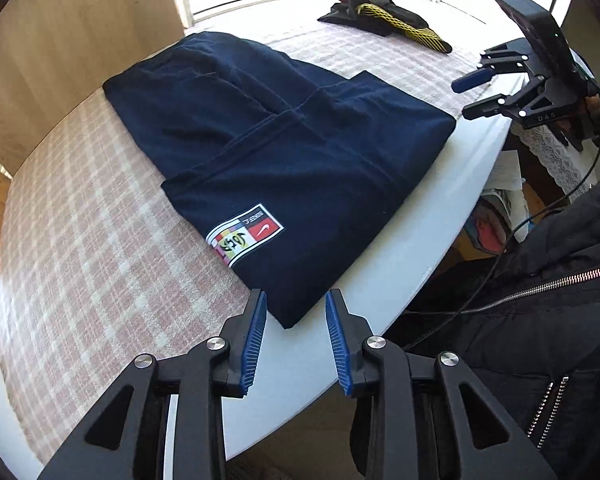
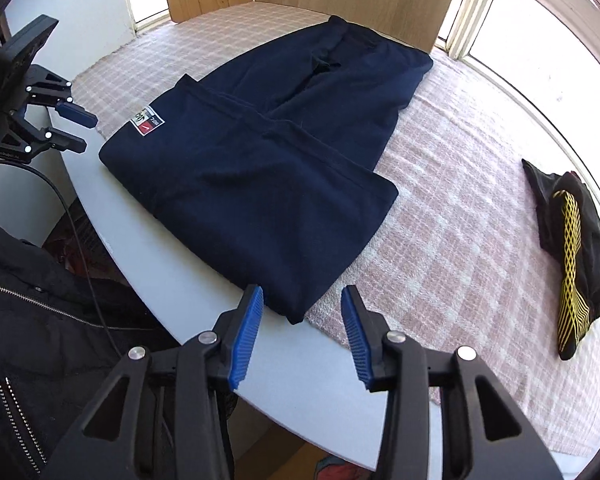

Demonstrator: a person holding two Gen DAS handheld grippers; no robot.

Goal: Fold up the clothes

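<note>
Two grippers, both released, nothing between the pads. My left gripper (image 1: pixel 296 308) hangs just above the near corner of the folded navy-blue knit garment (image 1: pixel 284 152), blue ribbed pads (image 1: pixel 256 336) apart and clear of the cloth. My right gripper (image 2: pixel 302 304) sits over the opposite near corner of the same garment (image 2: pixel 260 152), jaws spread a bit wider, also not touching. The garment lies flat and folded on the round white bench (image 1: pixel 380 280), partly on the pink-and-white checked woven cloth (image 1: pixel 100 240), partly on bare bench top near the edge. Multicoloured rectangular logo patch (image 1: pixel 245 235) faces up near my left side. A crumpled black-and-yellow mesh-patterned garment (image 2: pixel 572 256) lies well apart on the checked cloth, towards the window side. My black zipped jacket (image 1: pixel 540 300) shows at the bench edge.
</note>
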